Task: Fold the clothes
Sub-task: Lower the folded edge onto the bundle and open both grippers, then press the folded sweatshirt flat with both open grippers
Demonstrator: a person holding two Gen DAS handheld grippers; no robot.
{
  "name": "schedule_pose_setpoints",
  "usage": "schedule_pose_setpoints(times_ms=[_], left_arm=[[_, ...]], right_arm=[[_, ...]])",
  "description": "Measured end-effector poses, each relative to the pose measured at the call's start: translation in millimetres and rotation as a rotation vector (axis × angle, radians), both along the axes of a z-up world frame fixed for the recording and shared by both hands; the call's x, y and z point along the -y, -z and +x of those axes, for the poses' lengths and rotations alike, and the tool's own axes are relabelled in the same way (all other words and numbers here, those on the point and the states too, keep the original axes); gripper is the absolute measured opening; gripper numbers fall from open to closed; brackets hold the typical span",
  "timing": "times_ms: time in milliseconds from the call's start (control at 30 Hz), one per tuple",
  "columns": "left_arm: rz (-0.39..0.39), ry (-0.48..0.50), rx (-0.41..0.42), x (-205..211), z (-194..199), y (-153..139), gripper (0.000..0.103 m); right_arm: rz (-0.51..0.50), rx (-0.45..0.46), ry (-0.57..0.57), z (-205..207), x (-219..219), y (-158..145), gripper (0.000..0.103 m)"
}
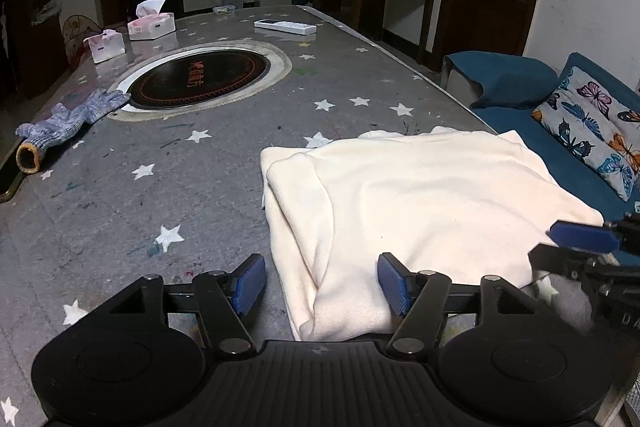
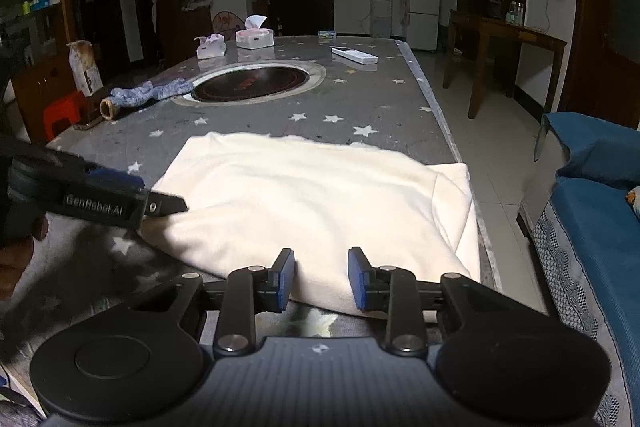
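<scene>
Left wrist: left gripper point(image 1: 321, 285) fingers spread wide, gripping nothing, the cream garment point(image 1: 416, 203) folded on the counter point(image 1: 160, 155) between and beyond them. Right wrist: right gripper point(image 2: 321, 277) fingers parted too, garment's near edge between them

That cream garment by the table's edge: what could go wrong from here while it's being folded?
The cream garment lies near the right edge of the table; a pull that way might drag it off onto the floor. Both jaws are open and empty, and the left hand-held gripper straddles a thick fold, so it might pinch only the top layer and undo the fold. The right hand-held gripper works close beside it; they could bump.
</scene>
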State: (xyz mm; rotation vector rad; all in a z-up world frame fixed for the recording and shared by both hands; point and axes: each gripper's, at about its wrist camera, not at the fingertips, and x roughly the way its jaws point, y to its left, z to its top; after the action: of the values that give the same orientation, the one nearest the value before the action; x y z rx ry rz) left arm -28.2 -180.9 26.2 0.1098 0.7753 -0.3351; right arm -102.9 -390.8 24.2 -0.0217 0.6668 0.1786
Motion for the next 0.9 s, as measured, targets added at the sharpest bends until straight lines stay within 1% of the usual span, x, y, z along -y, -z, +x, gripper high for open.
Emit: schedule_pose_setpoints(times_ms=[133,267,400,500,567,767,900], left_arm=[[0.013,0.003,0.017,-1.3,-5.0,-1.8,0.066],[0.027,0.007,0.034,-2.7,-9.9,-3.6,0.066],[0.015,0.003,0.030,-5.5,-9.8,-2.7,0.067],[-0.001,-0.003,0.025,-9.4,-9.5,-3.3,0.068],[-0.013,-0.007,0.021,-12.1,-9.3,-3.8,0.068],[-0.030,-0.018,0.011,-15.9,-8.3,-3.4,0.069],[-0.037,-0.024,0.004,-17.8,-7.7,-2.8,0.069]], right_arm=[[0.022,0.030,-0.012,3.4,-2.5,-8.3,0.029],[0.029,0.035,-0.050,12.6,-13.2,-7.7,0.029],[0.014,-0.007,-0.090,16.1,-26.5,2.3,0.029],[-0.053,-0.003,-0.117,8.1,-35.2,7.4,0.029],[-0.074,0.006,-0.125,5.1,-38.4,3.3,0.029],[-0.040,0.049,-0.149,17.7,-50.3,-8.3,0.029],[-0.047,0.025,-0.185,23.6,-62.7,-1.2,0.029]])
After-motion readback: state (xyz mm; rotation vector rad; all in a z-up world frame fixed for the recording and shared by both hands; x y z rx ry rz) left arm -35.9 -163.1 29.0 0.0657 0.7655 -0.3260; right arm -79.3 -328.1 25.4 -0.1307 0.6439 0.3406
